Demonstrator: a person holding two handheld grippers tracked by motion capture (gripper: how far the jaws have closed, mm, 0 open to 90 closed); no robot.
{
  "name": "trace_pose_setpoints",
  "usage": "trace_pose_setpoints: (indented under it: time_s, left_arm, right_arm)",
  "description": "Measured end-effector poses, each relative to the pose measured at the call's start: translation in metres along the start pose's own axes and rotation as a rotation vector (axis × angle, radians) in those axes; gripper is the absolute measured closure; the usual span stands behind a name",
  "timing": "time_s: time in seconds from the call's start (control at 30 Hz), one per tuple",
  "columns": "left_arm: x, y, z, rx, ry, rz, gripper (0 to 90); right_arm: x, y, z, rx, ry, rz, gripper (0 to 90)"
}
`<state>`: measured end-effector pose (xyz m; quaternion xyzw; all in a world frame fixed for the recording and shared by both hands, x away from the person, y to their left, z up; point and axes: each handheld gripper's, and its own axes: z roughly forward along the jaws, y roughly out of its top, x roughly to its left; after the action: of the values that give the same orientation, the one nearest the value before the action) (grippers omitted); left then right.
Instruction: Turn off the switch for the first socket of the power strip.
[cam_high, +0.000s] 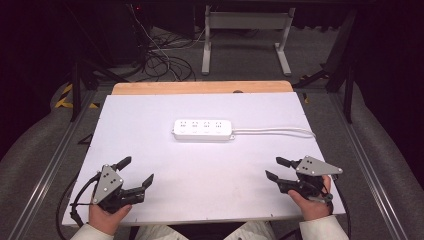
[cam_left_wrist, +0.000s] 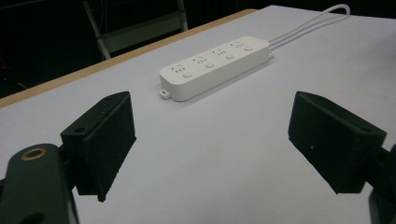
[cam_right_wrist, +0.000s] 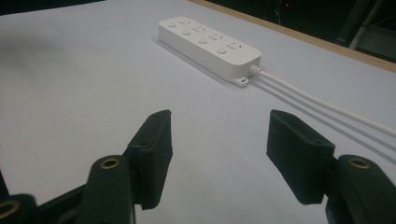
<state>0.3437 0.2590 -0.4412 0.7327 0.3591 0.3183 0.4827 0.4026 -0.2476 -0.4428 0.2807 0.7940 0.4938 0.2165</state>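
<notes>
You have not started yet: your left tongs (cam_high: 137, 171) and right tongs (cam_high: 275, 168) both stand spread and empty, well short of the white power strip (cam_high: 203, 129) lying untouched ahead, between them, on the table (cam_high: 150, 107).

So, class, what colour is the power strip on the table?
White, like its cable; the power strip shows best in the left gripper view.

- My white tabletop (cam_high: 150, 150) rests on a wooden board (cam_high: 200, 88).
- Beyond it, tangled cables (cam_high: 160, 60) and a grey table frame (cam_high: 247, 30) on the floor.
</notes>
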Motion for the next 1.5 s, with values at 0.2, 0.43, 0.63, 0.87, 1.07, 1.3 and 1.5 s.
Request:
trace_pose_setpoints:
  time_s: [0.2,0.43,0.63,0.87,1.07,1.3,1.5]
  left_arm:
    - [0.001,0.000,-0.001,-0.008,0.026,0.007,15.3]
    - [0.001,0.000,-0.002,-0.009,0.033,0.018,15.3]
    - [0.002,0.000,-0.003,-0.014,0.024,0.006,15.3]
    - [0.000,0.000,-0.003,-0.013,0.057,0.032,15.8]
    - [0.000,0.000,-0.004,-0.012,0.056,0.031,15.8]
    - [-0.001,0.000,-0.003,-0.013,0.057,0.034,16.1]
    - [-0.001,0.000,-0.004,-0.017,0.068,0.038,16.7]
  right_arm:
    - [0.002,0.002,0.001,0.010,0.007,-0.020,41.0]
    - [0.003,0.005,0.002,0.028,0.020,-0.020,40.7]
    - [0.004,0.009,0.003,0.056,0.016,-0.025,43.1]
    - [0.007,0.016,0.008,0.088,-0.006,-0.042,46.3]
    - [0.005,0.028,0.013,0.080,0.030,-0.026,51.9]
    - [0.005,0.055,0.025,0.101,0.077,-0.042,54.8]
    - [0.005,0.068,0.033,0.117,0.078,-0.067,54.7]
